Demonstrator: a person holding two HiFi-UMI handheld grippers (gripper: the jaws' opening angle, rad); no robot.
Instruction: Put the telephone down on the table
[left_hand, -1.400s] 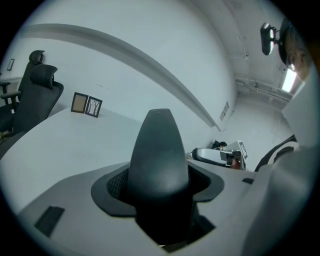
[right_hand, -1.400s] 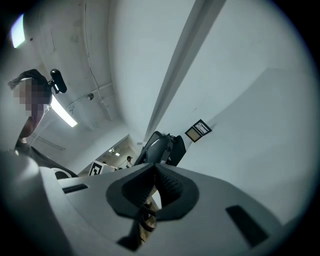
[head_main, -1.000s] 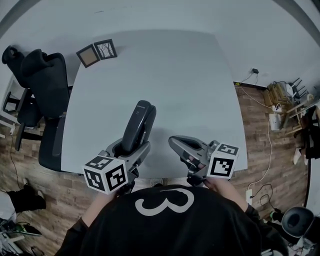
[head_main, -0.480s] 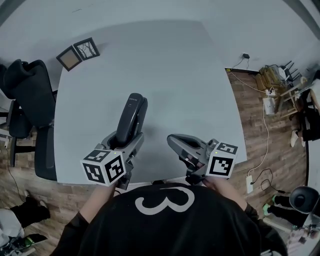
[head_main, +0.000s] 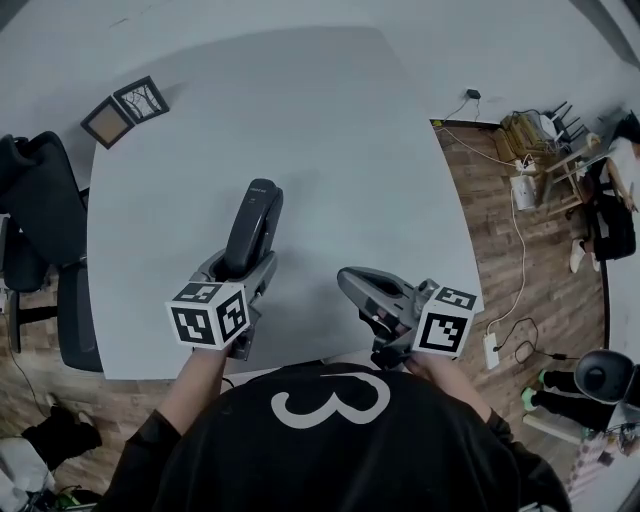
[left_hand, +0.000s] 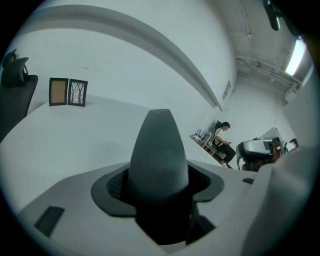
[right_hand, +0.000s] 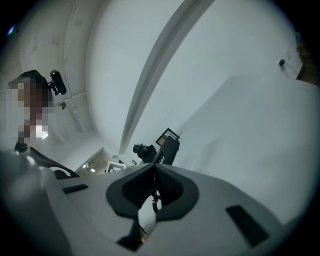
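- The left gripper (head_main: 240, 268) pinches one end of a dark phone (head_main: 255, 225).
- The phone sticks out over the white table (head_main: 330, 130), near the person's side. I cannot tell if it touches the table.
- The right gripper (head_main: 352, 284) is pressed together, with nothing in it.
- Two picture frames (head_main: 125, 105) are at the far left corner.

Bright, even light; pale table (head_main: 300, 120) glare-free; strong fisheye edges; jaws close-up soft.
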